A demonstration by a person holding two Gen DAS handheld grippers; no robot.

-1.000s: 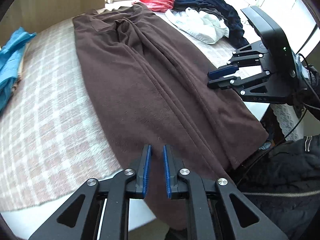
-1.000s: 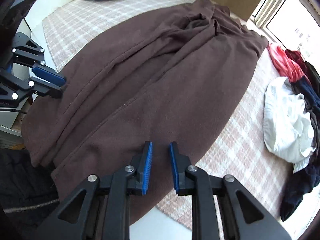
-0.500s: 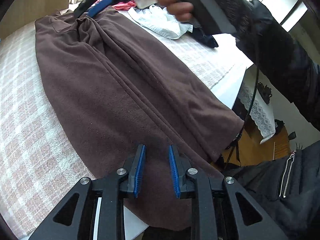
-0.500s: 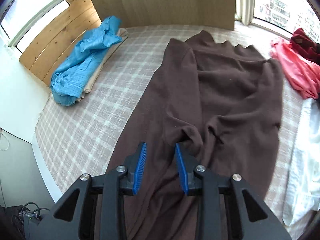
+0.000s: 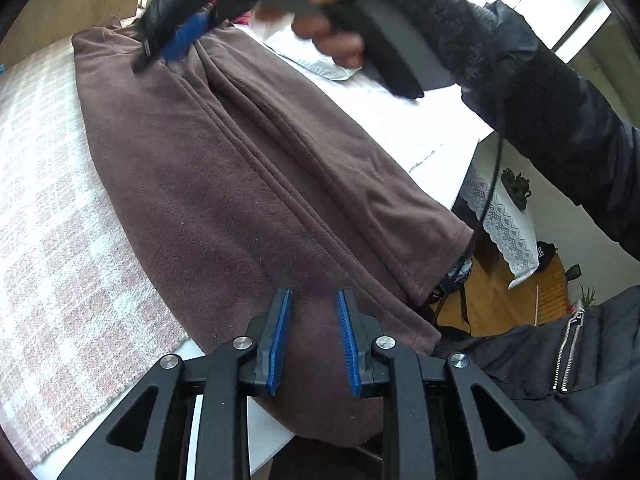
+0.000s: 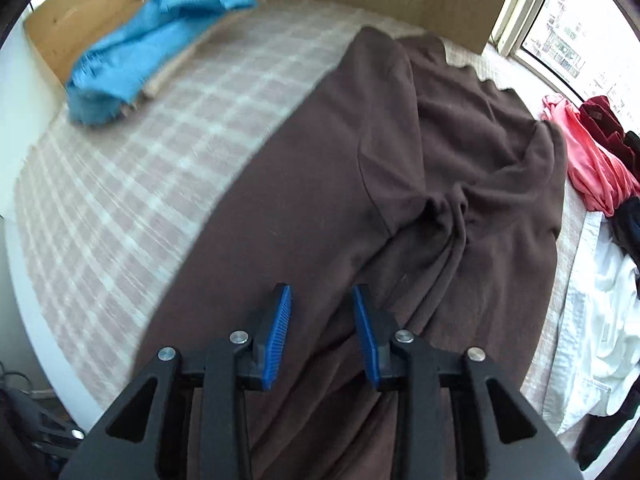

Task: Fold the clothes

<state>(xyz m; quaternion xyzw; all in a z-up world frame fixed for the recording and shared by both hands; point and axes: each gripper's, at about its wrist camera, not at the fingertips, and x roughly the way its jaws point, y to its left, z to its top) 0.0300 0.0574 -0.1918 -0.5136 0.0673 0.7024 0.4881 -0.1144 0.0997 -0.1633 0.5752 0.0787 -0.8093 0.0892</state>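
With the long dark-brown fleece trousers [image 5: 248, 184] spread lengthwise over the pink-checked bedspread [image 5: 52, 240], hems hanging off the near edge, and both left gripper [image 5: 314, 344] and right gripper [image 6: 322, 336] parted wide, empty: best pinched at waistband and hem alike, through every layer.

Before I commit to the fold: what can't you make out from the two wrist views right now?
- Right tool, left wrist view: motion-blurred over the brown trousers; contact with the waist unclear.
- White garment, left wrist view: mostly hidden behind the hand.
- Trouser hems, right wrist view: cut off below the right tool's frame.
- Blue clothes, right wrist view: blurred, folds unreadable.
- Clothes pile, right wrist view: cropped by the edge.
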